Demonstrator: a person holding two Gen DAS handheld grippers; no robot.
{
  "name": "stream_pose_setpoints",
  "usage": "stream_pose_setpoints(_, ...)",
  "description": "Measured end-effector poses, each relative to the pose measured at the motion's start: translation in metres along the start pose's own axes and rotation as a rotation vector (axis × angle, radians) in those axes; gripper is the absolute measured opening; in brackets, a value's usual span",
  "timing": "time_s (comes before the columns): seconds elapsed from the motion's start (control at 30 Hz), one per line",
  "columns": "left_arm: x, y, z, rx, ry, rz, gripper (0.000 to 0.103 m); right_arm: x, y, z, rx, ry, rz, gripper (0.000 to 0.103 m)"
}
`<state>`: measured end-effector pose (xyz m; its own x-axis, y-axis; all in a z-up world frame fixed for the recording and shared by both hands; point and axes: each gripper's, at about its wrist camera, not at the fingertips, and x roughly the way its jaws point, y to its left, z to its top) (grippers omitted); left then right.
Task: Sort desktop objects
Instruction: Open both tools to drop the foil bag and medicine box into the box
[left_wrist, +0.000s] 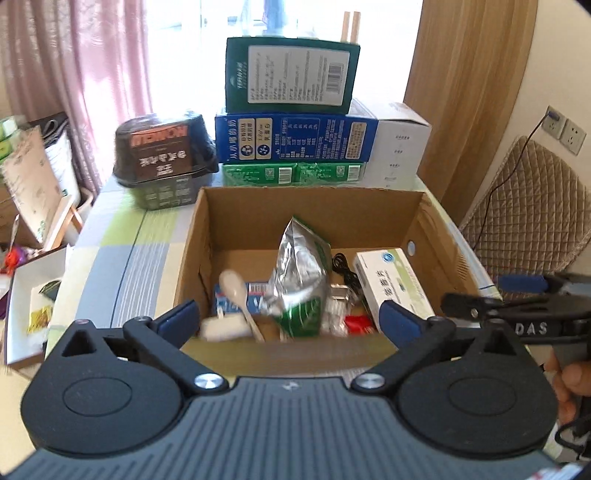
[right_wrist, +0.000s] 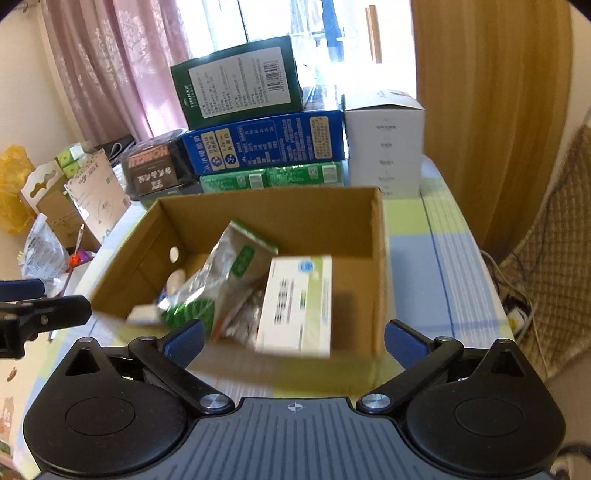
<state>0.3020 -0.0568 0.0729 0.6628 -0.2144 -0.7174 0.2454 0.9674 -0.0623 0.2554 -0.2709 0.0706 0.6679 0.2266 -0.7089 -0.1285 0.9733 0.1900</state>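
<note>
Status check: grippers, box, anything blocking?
Left gripper open, empty. Right gripper open, empty. Cardboard box holds foil bag, medicine box, spoon. Nothing blocking.

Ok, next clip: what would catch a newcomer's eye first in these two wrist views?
The open cardboard box in the middle of the table, holding a crumpled silver and green foil bag, a white medicine box and a plastic spoon. Behind it rises a stack of cartons, a dark green carton on a blue carton. Both the left gripper and the right gripper are open, holding nothing.
</note>
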Motion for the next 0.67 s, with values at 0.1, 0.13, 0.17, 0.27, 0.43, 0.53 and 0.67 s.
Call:
stream_pose_setpoints(0.1, -0.03, -0.005, -0.022, -0.041, -0.009, 0.003, 0.102, -0.03, 0.004, -0.023, 0.01, 0.009, 0.0, 0.101)
stream_pose_setpoints(0.13, -0.039, -0.006, -0.028, -0.049, -0.011, 0.003, 0.102, -0.038, 0.006, -0.031, 0.006, 0.01, -0.002, 0.101)
stream_pose_setpoints(0.17, -0.048, -0.007, -0.035, -0.056, -0.017, 0.007, 0.102, -0.048, 0.008, -0.039, 0.001, 0.009, -0.005, 0.101)
stream_pose_setpoints(0.27, -0.075, -0.011, -0.056, -0.082, -0.034, 0.028, 0.102, -0.071, 0.014, -0.058, -0.012, 0.008, -0.013, 0.101)
stream_pose_setpoints(0.43, -0.107, -0.014, -0.082, -0.12, -0.047, 0.035, 0.102, -0.101, 0.023, -0.084, -0.029, 0.002, -0.016, 0.101)
stream_pose_setpoints(0.53, -0.12, -0.017, -0.094, -0.124, -0.047, 0.03, 0.102, -0.11, 0.027, -0.092, -0.043, -0.003, -0.017, 0.101)
stream_pose_setpoints(0.67, -0.133, -0.02, -0.107, -0.134, -0.063, 0.02, 0.102, -0.119, 0.028, -0.099, -0.035, -0.015, -0.02, 0.101)
